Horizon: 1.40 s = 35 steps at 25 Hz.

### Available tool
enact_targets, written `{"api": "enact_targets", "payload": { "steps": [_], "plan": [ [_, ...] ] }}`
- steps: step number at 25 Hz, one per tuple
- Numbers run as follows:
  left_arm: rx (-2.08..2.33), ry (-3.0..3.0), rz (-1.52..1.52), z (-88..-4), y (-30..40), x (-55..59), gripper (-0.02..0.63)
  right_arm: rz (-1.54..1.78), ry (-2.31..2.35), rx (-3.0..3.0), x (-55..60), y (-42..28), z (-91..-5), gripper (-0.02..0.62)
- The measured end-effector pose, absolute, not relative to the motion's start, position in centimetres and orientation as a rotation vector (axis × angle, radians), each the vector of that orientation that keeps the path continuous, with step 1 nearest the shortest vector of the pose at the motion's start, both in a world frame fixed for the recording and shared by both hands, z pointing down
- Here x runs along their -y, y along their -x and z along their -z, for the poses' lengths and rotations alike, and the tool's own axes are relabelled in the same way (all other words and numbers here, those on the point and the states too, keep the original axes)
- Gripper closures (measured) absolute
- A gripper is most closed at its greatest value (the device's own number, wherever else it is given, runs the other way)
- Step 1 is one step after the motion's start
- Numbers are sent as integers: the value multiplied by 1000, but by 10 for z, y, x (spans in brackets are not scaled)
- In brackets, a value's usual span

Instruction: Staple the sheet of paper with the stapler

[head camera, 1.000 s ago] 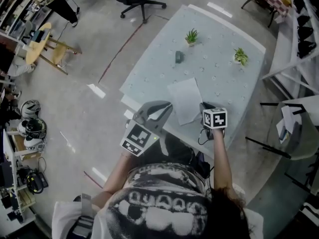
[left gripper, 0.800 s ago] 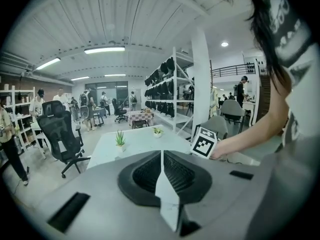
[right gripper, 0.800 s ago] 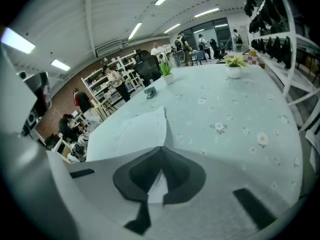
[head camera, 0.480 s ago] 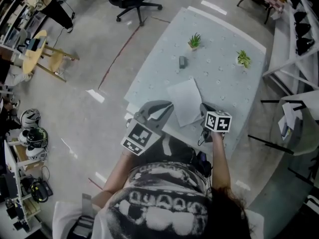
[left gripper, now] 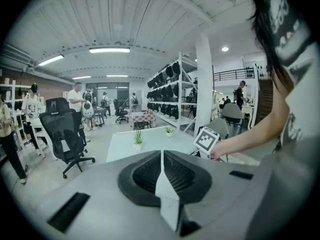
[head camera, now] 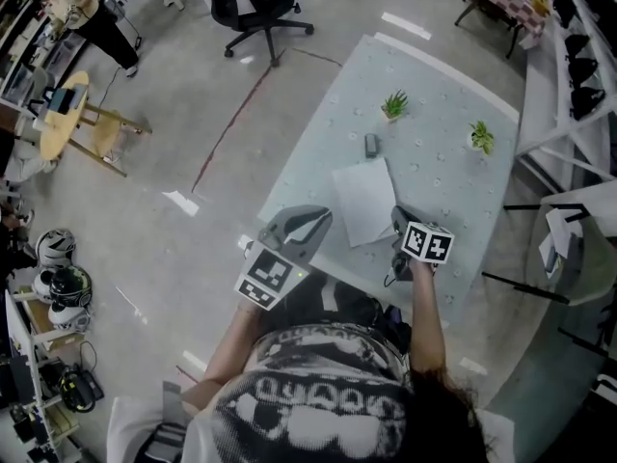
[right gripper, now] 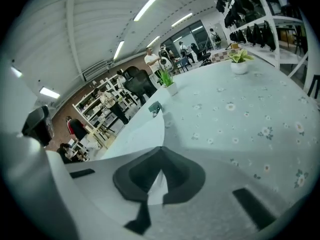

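A white sheet of paper (head camera: 364, 201) lies on the flowered table (head camera: 439, 186), also seen in the right gripper view (right gripper: 132, 134). A small dark stapler (head camera: 371, 144) stands just beyond the sheet, at its far edge (right gripper: 155, 108). My right gripper (head camera: 396, 213) is at the sheet's near right edge; its jaws (right gripper: 160, 149) meet there, shut on the paper's edge. My left gripper (head camera: 318, 216) hovers at the table's near left edge, off the paper, jaws shut and empty (left gripper: 162, 153).
Two small potted plants (head camera: 394, 104) (head camera: 480, 138) stand on the far part of the table. A black office chair (head camera: 255, 8) is on the floor beyond the table. White racks (head camera: 569, 85) stand to the right. People move in the background.
Both grippers have shifted sideways with the person, and the table now sits farther right in the head view. The right gripper's marker cube has rolled. Its tip stays at the paper's edge.
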<state>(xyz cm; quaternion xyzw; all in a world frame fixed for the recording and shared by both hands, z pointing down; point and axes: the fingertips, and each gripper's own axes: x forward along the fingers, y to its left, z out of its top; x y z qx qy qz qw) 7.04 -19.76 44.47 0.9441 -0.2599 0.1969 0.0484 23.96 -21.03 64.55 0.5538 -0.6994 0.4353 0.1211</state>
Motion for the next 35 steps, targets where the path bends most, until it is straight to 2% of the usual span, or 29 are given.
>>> {"api": "enact_targets", "payload": {
  "steps": [9, 20, 24, 26, 28, 33, 35],
  "plan": [
    [783, -2837, -650, -463, -23, 217, 591, -1361, -1730, 2005, 231, -228, -645, 591],
    [732, -2854, -627, -469, -14, 230, 591, -1470, -1879, 1939, 239, -228, -653, 591],
    [718, -2853, -618, -472, -15, 233, 591, -1415, -1889, 1919, 242, -230, -655, 584],
    [712, -2854, -611, -473, -15, 235, 591, -1394, -1901, 1901, 241, -232, -655, 516],
    [701, -2857, -603, -473, -16, 237, 591, -1379, -1912, 1887, 240, -236, -652, 484],
    [657, -2865, -581, -478, -22, 240, 591, -1215, -1880, 1941, 250, -242, -625, 481],
    [637, -2867, -570, -481, -26, 240, 591, -1105, -1830, 1986, 261, -242, -608, 511]
  ]
}}
